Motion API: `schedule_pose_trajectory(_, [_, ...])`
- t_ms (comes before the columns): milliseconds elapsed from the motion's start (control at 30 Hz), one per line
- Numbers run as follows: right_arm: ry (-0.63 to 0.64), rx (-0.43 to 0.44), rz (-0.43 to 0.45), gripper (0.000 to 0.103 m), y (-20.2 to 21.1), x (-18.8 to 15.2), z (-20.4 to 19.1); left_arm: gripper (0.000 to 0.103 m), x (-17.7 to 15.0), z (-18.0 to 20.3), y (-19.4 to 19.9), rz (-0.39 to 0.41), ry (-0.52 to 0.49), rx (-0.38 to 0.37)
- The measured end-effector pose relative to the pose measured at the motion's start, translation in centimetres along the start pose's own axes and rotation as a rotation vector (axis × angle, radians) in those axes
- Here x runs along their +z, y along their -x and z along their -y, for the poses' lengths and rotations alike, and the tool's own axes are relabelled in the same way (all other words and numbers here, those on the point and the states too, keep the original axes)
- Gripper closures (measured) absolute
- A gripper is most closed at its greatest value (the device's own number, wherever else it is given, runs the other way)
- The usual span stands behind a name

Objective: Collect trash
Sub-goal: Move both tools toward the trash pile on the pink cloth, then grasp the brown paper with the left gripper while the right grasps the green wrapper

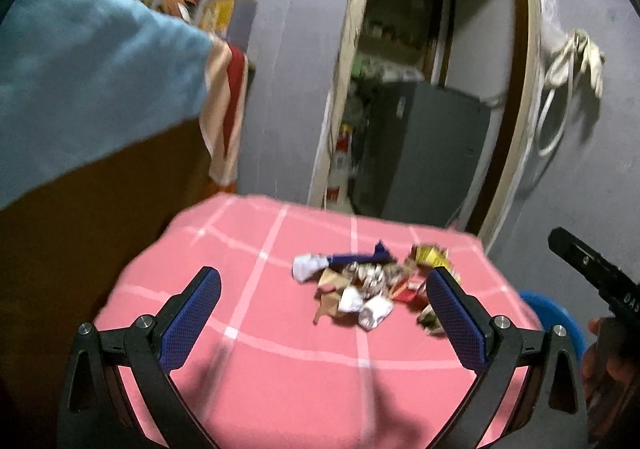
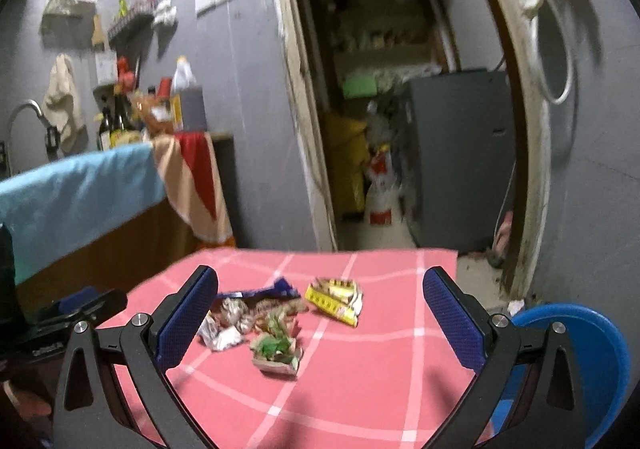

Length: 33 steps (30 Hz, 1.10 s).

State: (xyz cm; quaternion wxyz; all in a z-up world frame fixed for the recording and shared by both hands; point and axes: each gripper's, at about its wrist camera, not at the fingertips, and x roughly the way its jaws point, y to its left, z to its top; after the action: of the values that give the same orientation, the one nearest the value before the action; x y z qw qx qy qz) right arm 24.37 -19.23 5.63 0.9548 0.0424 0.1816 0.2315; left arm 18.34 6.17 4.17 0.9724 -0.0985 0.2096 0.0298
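A pile of crumpled wrappers and paper trash (image 1: 368, 289) lies on the pink checked tablecloth (image 1: 280, 369). It also shows in the right wrist view (image 2: 272, 321), with a yellow wrapper (image 2: 336, 299) and a green one (image 2: 276, 351). My left gripper (image 1: 324, 281) is open and empty, above the table in front of the pile. My right gripper (image 2: 320, 281) is open and empty, with the pile between and beyond its fingers. The right gripper's body (image 1: 592, 273) shows at the right edge of the left view.
A blue plastic bin (image 2: 580, 361) stands at the table's right, also visible in the left view (image 1: 552, 313). A counter with a light blue cloth (image 1: 88, 81) is at the left. An open doorway (image 2: 400, 129) lies behind the table.
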Motion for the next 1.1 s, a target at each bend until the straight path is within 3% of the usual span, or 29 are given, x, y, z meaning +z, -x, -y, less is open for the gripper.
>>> schedule_pose_trajectory(100, [0.015, 0.017, -0.070, 0.008, -1.7, -0.4, 0.1, 0.009, -0.5, 0.4, -1.6, -0.065, -0.043, -0.007])
schedule_pose_trajectory(233, [0.024, 0.042, -0.165, 0.027, -3.7, -1.3, 0.3, 0.030, -0.9, 0.5, -3.6, -0.160, -0.082, -0.029])
schedule_pose_trajectory(333, [0.009, 0.071, -0.224, 0.033, -4.9, -2.0, 0.6, 0.042, -1.0, 0.2, -5.2, -0.232, -0.068, -0.055])
schedule_pose_trajectory(467, [-0.014, 0.114, -0.271, 0.043, -6.0, -2.4, 0.6, 0.048, -1.1, -0.7, -6.8, -0.297, -0.018, -0.079])
schedule_pose_trajectory(733, [0.015, 0.180, -0.332, 0.054, -7.5, -3.0, -1.2, 0.066, -0.9, -0.8, -7.8, -0.363, 0.013, -0.131])
schedule_pose_trajectory(967, [0.004, 0.212, -0.393, 0.054, -9.2, -3.4, -1.7, 0.068, -0.5, -1.0, -8.5, -0.372, 0.044, -0.162])
schedule_pose_trajectory(1033, [0.001, 0.215, -0.410, 0.054, -9.5, -3.6, -1.8, 0.077, -0.5, -1.1, -8.5, -0.374, 0.054, -0.168])
schedule_pose_trajectory(1100, [0.001, 0.220, -0.423, 0.064, -9.7, -3.8, -1.8, 0.081, -0.5, -1.1, -8.6, -0.385, 0.056, -0.171])
